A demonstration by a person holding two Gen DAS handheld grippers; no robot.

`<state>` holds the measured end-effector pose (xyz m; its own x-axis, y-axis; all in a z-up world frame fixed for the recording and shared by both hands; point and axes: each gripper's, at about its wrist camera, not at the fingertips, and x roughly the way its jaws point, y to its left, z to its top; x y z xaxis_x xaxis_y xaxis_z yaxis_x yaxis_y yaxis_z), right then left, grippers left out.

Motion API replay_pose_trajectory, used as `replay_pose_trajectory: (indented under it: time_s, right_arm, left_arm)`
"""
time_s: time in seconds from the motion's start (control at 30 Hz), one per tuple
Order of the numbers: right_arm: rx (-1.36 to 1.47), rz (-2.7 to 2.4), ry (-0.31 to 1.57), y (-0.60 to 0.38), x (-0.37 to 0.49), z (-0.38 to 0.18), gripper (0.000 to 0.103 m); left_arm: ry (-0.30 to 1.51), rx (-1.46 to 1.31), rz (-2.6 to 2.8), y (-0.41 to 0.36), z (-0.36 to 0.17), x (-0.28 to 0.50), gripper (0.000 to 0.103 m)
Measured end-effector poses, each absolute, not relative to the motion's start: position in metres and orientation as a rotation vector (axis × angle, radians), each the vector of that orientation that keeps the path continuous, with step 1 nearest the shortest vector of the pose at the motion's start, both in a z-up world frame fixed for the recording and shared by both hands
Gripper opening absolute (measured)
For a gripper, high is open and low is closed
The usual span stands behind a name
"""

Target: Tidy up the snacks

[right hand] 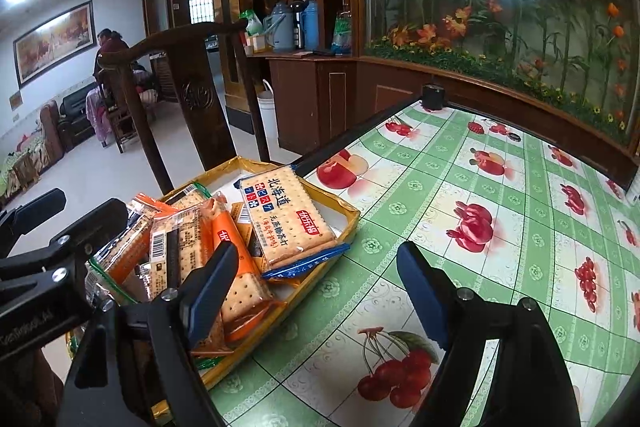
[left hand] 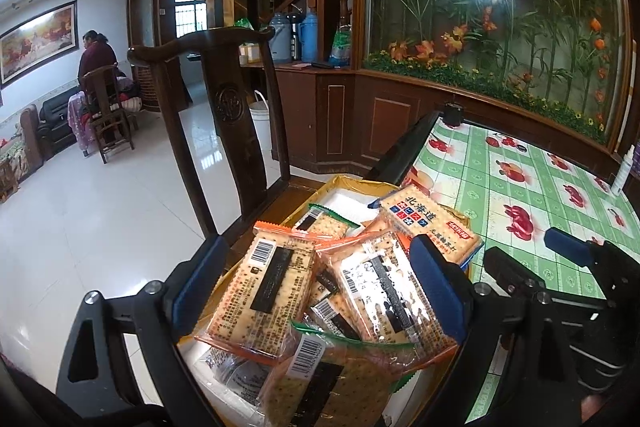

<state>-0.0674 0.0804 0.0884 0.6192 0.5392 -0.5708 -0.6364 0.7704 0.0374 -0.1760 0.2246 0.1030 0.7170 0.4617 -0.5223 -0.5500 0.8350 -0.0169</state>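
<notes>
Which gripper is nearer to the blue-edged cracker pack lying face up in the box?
Left. The left gripper hangs over the packs in the box, the blue-edged cracker pack just beyond its fingertips. The right gripper is beside the box, mostly above the tablecloth.

Left gripper: black frame w/ triangular cut-outs in both arms, silver round-head screws at the joints, two fingers faced w/ dark blue pads. Right gripper: same build, black arms, silver screws near finger bases, blue-padded fingers. Left unit's black side bracket shows faint white lettering at near left of the right wrist view; text not legible.
</notes>
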Motion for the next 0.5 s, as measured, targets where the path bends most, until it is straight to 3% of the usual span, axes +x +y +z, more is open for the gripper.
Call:
replay_pose_trajectory:
  time_s: [0.5]
  right_arm:
    - [-0.143, 0.669, 0.597, 0.0746, -0.0729, 0.0823, 0.082]
  left_arm:
    - [0.574, -0.117, 0.655, 0.2265, 0.0971, -0.1763, 0.096]
